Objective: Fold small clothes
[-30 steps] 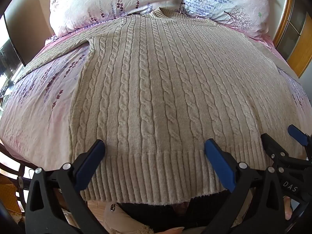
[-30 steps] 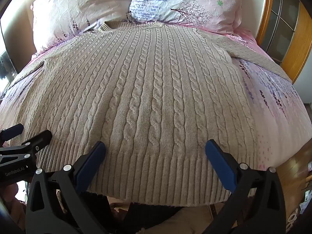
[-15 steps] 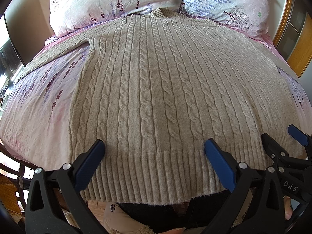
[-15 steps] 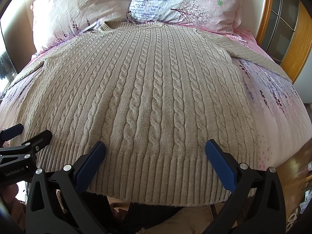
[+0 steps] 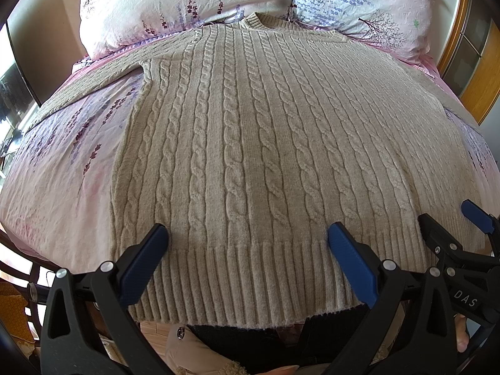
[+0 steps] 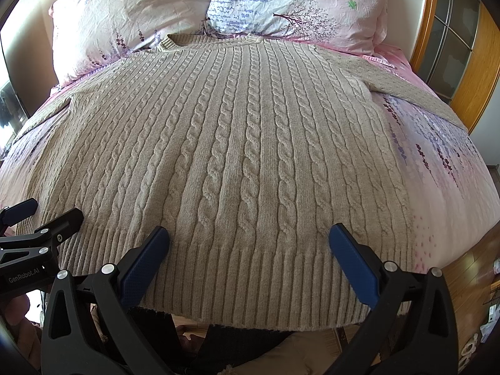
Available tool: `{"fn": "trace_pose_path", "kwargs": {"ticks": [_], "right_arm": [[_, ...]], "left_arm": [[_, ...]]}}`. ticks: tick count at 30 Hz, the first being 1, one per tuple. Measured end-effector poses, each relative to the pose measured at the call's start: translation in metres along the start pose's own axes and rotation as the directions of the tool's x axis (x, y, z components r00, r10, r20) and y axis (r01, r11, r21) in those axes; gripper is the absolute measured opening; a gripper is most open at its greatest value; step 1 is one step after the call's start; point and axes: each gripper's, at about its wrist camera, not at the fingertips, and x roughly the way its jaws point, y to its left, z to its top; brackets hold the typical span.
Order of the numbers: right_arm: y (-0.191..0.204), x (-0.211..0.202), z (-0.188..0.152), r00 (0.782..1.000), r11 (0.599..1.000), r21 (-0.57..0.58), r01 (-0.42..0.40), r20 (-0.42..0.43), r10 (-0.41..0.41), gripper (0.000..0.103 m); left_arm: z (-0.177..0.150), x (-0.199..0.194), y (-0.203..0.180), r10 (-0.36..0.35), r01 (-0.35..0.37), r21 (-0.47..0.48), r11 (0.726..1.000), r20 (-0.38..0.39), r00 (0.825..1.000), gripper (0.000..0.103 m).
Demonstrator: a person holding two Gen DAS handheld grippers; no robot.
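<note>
A beige cable-knit sweater [image 5: 268,143] [image 6: 237,143] lies flat on a bed, collar toward the pillows, ribbed hem hanging over the near edge. Its sleeves stretch out to either side. My left gripper [image 5: 247,234] hovers open over the hem's left half, blue pads wide apart with nothing between them. My right gripper [image 6: 250,234] hovers open over the hem's right half, also holding nothing. Each gripper shows at the edge of the other's view: the right gripper [image 5: 465,215] and the left gripper [image 6: 40,215].
The bed sheet [image 5: 62,181] is pink with purple flowers. Two floral pillows [image 6: 131,15] [image 6: 300,3] lean at the head. A wooden-framed glass door [image 6: 453,50] stands to the right. Wooden floor [image 6: 468,281] shows at the lower right. A person's dark clothing [image 5: 243,340] is below the hem.
</note>
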Motion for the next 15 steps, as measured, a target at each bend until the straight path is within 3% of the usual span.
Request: {"fn": "trace_pose_path", "kwargs": {"ticks": [15], "right_arm": [[-0.0002, -0.0004, -0.0002, 1.000, 1.000, 0.000, 0.000, 0.000, 0.000, 0.102]], "left_arm": [[-0.0001, 0.0001, -0.0001, 0.000, 0.000, 0.000, 1.000, -0.003, 1.000, 0.101]]}}
